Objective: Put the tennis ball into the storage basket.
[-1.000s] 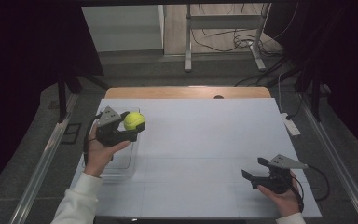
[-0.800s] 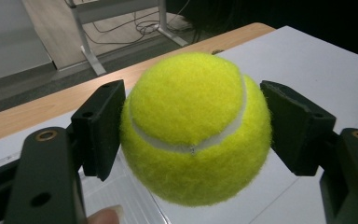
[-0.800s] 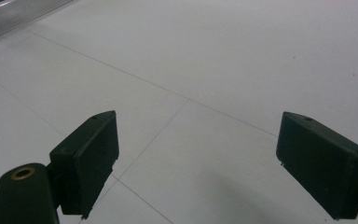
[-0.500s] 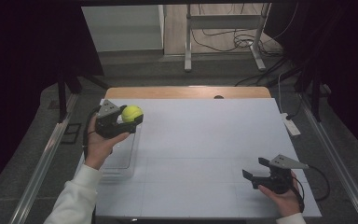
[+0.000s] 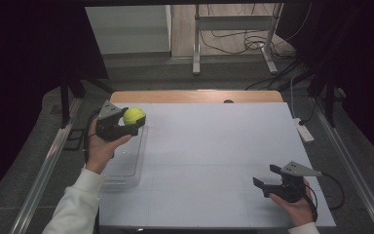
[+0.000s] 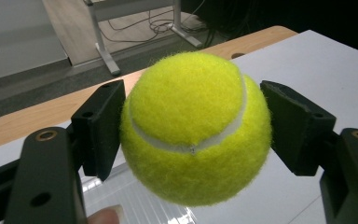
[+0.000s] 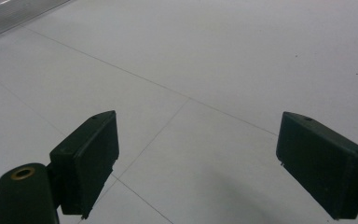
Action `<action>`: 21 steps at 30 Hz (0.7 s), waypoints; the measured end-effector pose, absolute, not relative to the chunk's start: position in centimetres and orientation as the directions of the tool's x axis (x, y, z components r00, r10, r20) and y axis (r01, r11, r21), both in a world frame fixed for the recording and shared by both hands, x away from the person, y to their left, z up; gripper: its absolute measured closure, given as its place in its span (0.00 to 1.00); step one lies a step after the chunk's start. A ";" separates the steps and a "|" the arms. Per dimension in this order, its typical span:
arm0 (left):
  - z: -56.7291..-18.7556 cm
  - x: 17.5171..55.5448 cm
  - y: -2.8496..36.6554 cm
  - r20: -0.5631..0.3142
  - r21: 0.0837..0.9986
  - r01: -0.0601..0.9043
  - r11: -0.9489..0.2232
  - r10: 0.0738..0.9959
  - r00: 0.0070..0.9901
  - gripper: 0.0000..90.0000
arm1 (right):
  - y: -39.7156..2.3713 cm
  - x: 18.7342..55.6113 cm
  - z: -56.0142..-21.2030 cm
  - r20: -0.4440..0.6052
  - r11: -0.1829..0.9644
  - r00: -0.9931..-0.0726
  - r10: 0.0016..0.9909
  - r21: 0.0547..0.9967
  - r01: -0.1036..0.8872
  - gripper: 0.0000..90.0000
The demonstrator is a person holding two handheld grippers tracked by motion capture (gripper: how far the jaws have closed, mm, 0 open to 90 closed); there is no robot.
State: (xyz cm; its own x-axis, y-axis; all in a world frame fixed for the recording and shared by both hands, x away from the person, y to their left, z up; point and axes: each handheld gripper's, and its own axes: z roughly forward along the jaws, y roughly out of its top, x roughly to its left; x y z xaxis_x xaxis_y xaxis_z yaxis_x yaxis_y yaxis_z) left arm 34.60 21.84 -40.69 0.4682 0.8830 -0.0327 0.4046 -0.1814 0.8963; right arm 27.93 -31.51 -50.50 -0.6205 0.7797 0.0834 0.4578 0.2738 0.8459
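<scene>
**Item: tennis ball, in transit, left side of table**

Tennis ball (image 5: 134,115): yellow felt with a white seam, clamped between the two black pads of the left gripper (image 5: 129,122). In the left gripper view the ball (image 6: 195,127) sits squarely between the pads, both pressing its sides. We place it lifted off the surface, above the far end of the clear plastic tray (image 5: 126,163) at the table's left edge.

Left gripper: clenched on the ball, carried by the left hand (image 5: 100,146), a white sleeve behind it.

Right gripper (image 5: 269,176): jaws standing wide apart with nothing between them, resting low near the front right corner of the white table (image 5: 214,146).

Clear plastic tray: shallow and transparent; it looks to hold nothing, though its glare makes us unsure.

Step in hand, as we judge it: the carry, ball gripped and held up over the tray's far end.

Next move, as we judge it: either set the ball into the tray or bring it out onto the table. Both call for a steady descent and release only once the ball touches, since it will roll freely on the flat surface.
</scene>
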 end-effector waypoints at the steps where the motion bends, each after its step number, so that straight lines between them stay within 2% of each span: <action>1: -40.7 34.7 21.9 -0.033 0.896 0.405 -0.180 0.884 0.466 0.29 | -31.5 27.9 -50.5 0.084 0.273 -0.620 0.780 0.846 0.458 0.15; 21: -40.9 35.7 23.1 -0.031 0.891 0.422 -0.166 0.907 0.421 0.30 | -31.6 27.9 -50.5 0.086 0.272 -0.620 0.780 0.846 0.459 0.15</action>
